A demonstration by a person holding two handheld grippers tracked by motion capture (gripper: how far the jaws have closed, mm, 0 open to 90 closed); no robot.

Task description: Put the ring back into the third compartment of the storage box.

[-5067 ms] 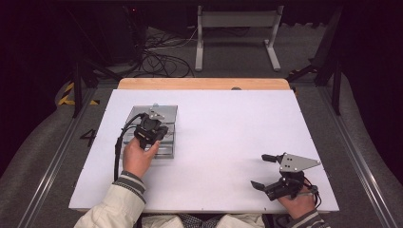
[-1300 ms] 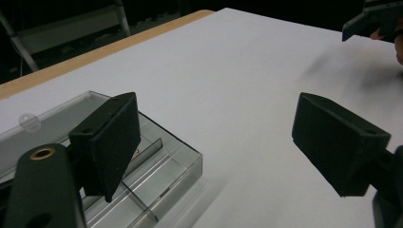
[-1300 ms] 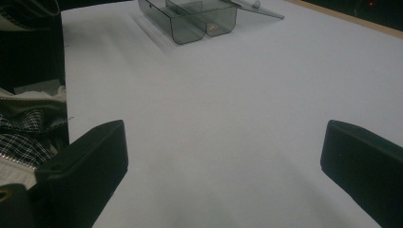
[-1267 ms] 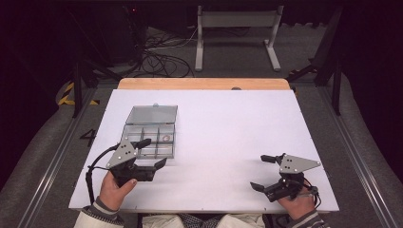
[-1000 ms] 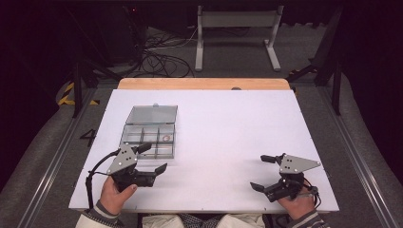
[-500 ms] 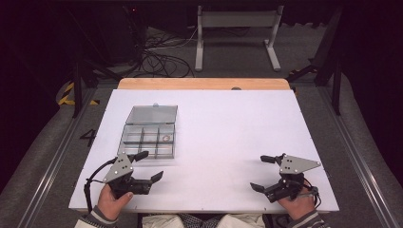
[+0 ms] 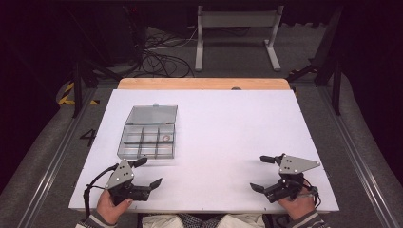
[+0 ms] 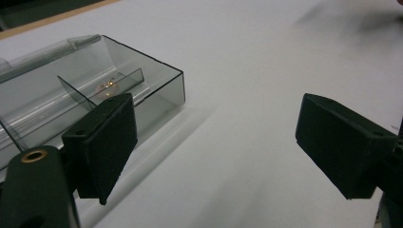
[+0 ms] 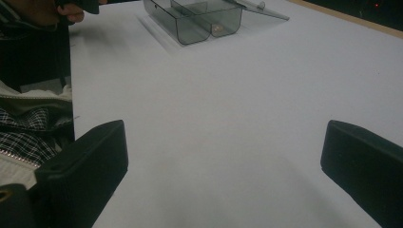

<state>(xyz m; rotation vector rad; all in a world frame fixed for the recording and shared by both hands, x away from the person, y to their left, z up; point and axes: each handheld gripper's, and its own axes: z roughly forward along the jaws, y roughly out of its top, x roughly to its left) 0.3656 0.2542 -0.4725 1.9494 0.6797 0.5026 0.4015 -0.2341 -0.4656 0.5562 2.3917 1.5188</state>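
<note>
A clear smoky plastic compartment box (image 7: 148,140) lies on the white table (image 7: 223,133) at the left, its lid (image 7: 153,114) folded back flat. A small ring-like item (image 7: 166,138) sits in one right-hand compartment and glints in the left gripper view (image 8: 108,85). My left gripper (image 7: 148,172) rests open near the front left edge, just in front of the box (image 8: 85,95), nothing between its jaws. My right gripper (image 7: 261,174) stands open at the front right, empty, with the box (image 9: 204,19) far off.
A wooden strip (image 7: 204,84) runs along the table's far edge. Beyond it are cables (image 7: 161,52) and a metal stand (image 7: 237,33) on the floor. A checked shirt and jacket sleeve (image 9: 33,118) lie at the left of the right gripper view.
My left gripper has drawn back from over the box toward the table's front left edge, staying open. The right gripper has not moved.
</note>
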